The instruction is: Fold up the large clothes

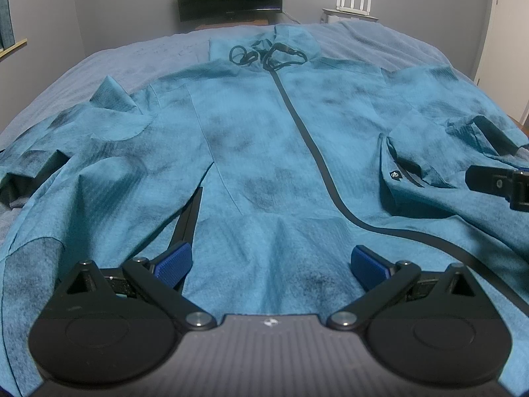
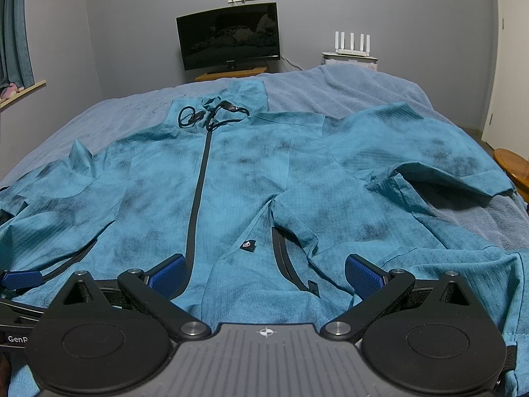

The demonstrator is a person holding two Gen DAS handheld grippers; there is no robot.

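Your left gripper and right gripper both hover jaws apart over the jacket's hem. It lies zipped, front up, spread across the bed. Beyond stands a monitor.

Both cameras sit low at the bottom end of the teal jacket and look up along it toward the far wall. Each one looks out between its own two fingers.

The left wrist camera is very close to the cloth, so the jacket fills most of its view. It sits a bit left of the black zipper. The right gripper peeks in at its right edge.

The right wrist camera sits right of the zipper and a bit higher, so it sees more wall. The left gripper shows at its left edge.

Both views share the jacket, the bed, the dark screen and the white router
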